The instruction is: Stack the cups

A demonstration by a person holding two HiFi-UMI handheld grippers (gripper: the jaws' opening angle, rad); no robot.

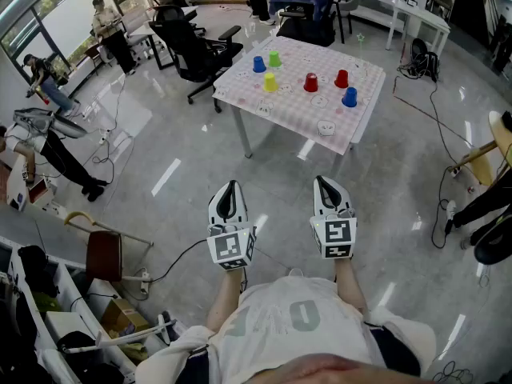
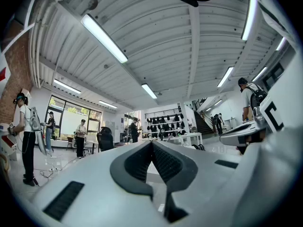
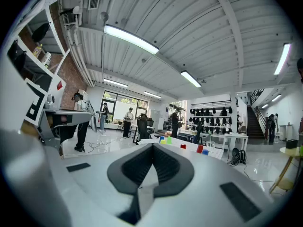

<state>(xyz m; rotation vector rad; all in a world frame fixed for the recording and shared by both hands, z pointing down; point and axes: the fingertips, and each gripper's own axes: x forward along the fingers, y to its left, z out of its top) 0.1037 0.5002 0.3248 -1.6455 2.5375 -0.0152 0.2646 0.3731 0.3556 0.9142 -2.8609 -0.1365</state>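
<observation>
Far ahead stands a table (image 1: 356, 130) with a pink checked cloth. On it are several small cups: blue (image 1: 259, 64), green (image 1: 274, 58), yellow (image 1: 270, 82), two red (image 1: 311, 82) (image 1: 342, 78) and another blue (image 1: 350, 97). All stand apart, upside down. My left gripper (image 1: 231, 187) and right gripper (image 1: 324, 182) hover side by side over the bare floor, well short of the table, both shut and empty. In the right gripper view the right gripper (image 3: 152, 145) points at the cups (image 3: 183, 146). The left gripper (image 2: 152, 143) points level across the room.
A black office chair (image 1: 196, 46) stands left of the table. Cables run over the glossy floor (image 1: 176, 174). People stand at the far left (image 1: 48, 146). A wooden chair (image 1: 104, 254) and boxes sit at my lower left; white desks (image 1: 400, 10) line the back.
</observation>
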